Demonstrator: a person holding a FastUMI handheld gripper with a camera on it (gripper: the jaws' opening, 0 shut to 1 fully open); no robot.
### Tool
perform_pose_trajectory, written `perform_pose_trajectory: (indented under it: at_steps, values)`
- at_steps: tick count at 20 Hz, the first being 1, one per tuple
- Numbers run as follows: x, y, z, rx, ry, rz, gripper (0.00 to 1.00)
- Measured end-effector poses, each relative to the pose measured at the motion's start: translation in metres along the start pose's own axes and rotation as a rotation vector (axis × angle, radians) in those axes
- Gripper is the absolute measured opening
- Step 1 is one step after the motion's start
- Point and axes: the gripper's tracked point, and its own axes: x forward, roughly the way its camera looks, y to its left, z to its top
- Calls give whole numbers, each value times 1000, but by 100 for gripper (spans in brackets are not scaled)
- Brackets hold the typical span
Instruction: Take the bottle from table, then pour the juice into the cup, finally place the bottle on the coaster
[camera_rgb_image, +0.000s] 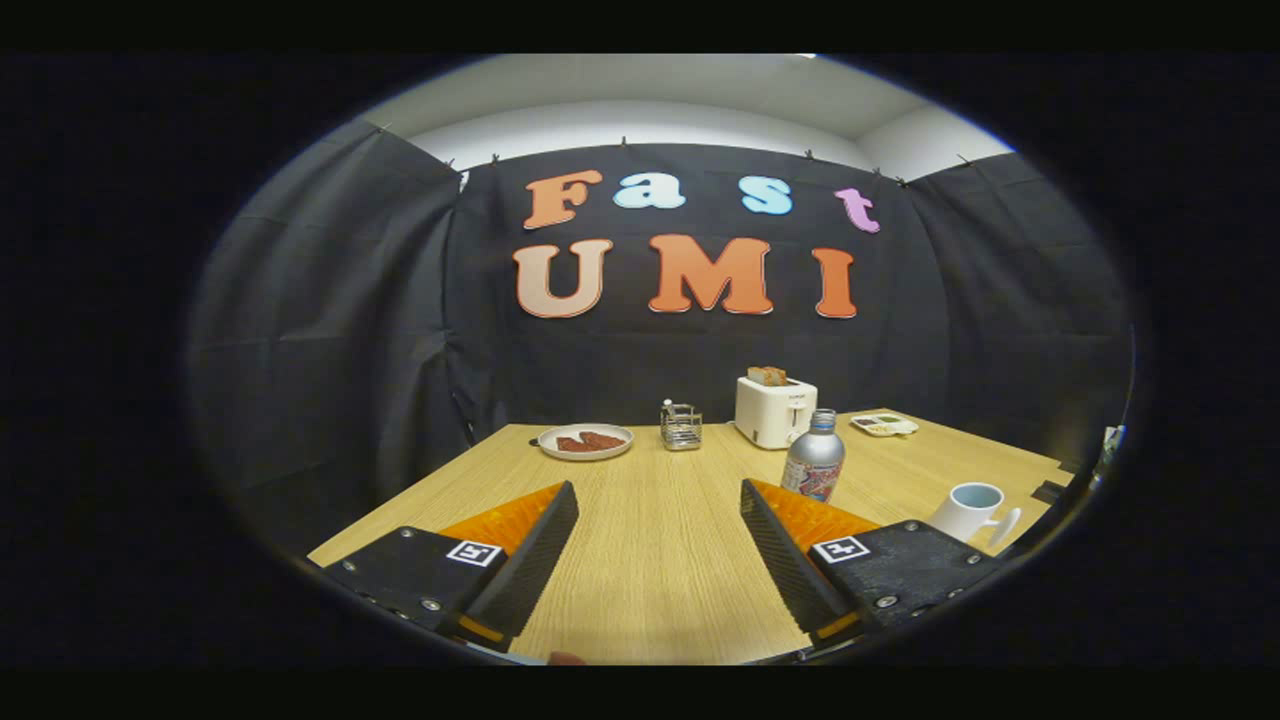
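Nearest the lens, the gripper (660, 495) has its jaws spread wide with nothing between them but bare table (650, 560). The bottle (813, 458) stands upright just beyond the right finger's tip, a silvery one with its cap on. All else is told from that bottle: the cup (972, 511), a pale mug with its handle turned toward the camera, sits nearer the camera and to the bottle's right, well apart from it; the toaster (775, 410) is just behind it; a small wire rack (681, 426) and a plate (585, 441) of something reddish lie off to its left; a little dish (884, 425) lies behind and to its right. A coaster cannot be made out (perhaps hidden or too small).

The bottle standing free fits either a pickup to come or a bottle set down again. If a grasp is wanted, the fingers should swing right until the body sits centred between them, then close on its middle, keeping it upright.
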Motion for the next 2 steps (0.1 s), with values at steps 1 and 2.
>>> perform_pose_trajectory:
  at_steps: [1,2]
  values:
    - [-1,3,3,-1,-3,6,97]
    - [-1,6,5,7,-8,15,97]
